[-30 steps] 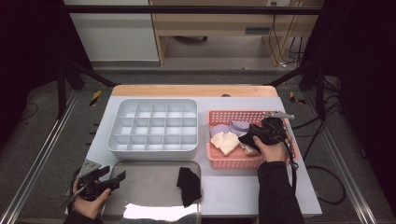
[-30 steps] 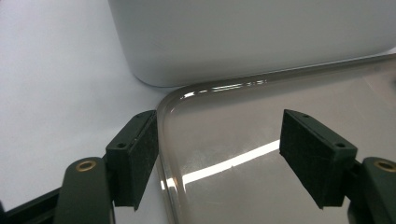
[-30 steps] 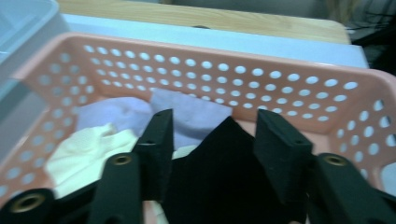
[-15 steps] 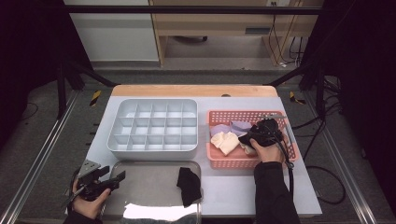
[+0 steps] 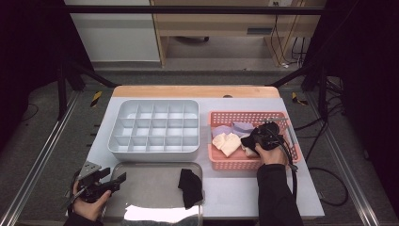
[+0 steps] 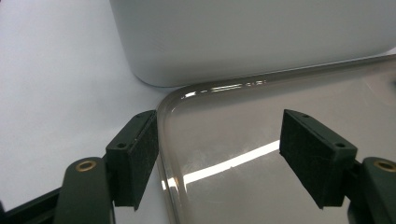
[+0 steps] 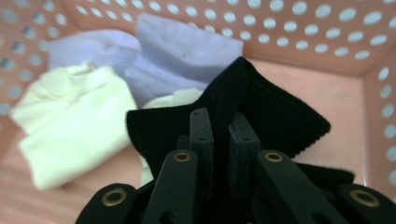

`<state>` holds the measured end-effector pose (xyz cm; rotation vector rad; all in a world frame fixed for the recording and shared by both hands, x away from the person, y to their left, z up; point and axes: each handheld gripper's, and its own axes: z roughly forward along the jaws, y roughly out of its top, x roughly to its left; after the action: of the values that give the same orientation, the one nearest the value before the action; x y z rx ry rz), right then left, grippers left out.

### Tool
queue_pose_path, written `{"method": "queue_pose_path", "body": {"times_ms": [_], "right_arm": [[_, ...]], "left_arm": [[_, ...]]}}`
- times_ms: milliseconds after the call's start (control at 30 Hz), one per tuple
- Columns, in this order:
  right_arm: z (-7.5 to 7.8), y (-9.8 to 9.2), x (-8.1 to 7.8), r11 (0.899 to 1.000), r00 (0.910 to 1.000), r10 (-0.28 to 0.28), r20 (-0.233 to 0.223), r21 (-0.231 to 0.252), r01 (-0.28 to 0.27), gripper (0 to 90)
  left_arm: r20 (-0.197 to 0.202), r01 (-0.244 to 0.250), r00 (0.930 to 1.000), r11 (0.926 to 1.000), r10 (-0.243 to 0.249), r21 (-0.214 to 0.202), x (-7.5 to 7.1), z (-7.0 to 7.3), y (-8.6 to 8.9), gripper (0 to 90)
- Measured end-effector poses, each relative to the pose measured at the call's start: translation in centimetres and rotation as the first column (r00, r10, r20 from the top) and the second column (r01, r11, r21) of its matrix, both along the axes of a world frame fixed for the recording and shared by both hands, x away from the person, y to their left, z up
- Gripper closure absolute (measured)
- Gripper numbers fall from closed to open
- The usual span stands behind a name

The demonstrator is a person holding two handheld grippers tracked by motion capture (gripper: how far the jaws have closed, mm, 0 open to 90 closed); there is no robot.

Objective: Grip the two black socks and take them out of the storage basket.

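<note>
My right gripper [image 7: 222, 123] reaches into the pink perforated basket [image 7: 317, 79]. Its jaws have just been closing, and they now pinch a black ribbed sock [image 7: 275, 107] between the pads. A cream sock [image 7: 74, 121] and lavender socks [image 7: 177, 51] lie beside it in the basket. In the high view my right gripper [image 5: 251, 140] sits over the middle of the basket [image 5: 244, 114]. My left gripper [image 5: 115, 181] rests at the table's front left, open, its jaws either side of the corner of a shiny metal tray [image 6: 261, 107], with nothing between them.
A second black sock [image 5: 190, 186] lies on the metal tray [image 5: 150, 188]. A grey box [image 5: 154, 127] of several compartments stands behind the tray, left of the basket; its wall [image 6: 252, 37] rises just beyond my left gripper [image 6: 219, 140].
My right gripper has slid left and down into the basket and shut on the black sock. The left gripper has stayed where it was.
</note>
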<state>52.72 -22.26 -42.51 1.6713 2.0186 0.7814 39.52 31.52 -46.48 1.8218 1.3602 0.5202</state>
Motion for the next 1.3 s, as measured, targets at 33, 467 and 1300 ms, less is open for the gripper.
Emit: {"method": "queue_pose_path", "body": {"times_ms": [33,467,1300], "right_arm": [[0.3,0.0,-0.2,1.000,0.9998,0.013,0.016,0.007,-0.013,82.9],[5.7,0.1,-3.6,0.977,0.9468,0.118,0.300,0.137,-0.165,83.0],[11.6,5.1,-8.2,0.905,0.8188,0.308,0.485,0.115,-0.409,83.3]], "left_arm": [[-0.001,0.000,1.0000,1.0000,0.000,-0.001,0.0,0.0,0.0,27.7],[0.005,0.005,1.0000,0.9999,-0.005,-0.010,-0.1,0.2,-0.2,27.8],[0.032,0.018,0.9993,0.9996,-0.017,-0.022,-0.4,0.8,-0.6,27.9]]}}
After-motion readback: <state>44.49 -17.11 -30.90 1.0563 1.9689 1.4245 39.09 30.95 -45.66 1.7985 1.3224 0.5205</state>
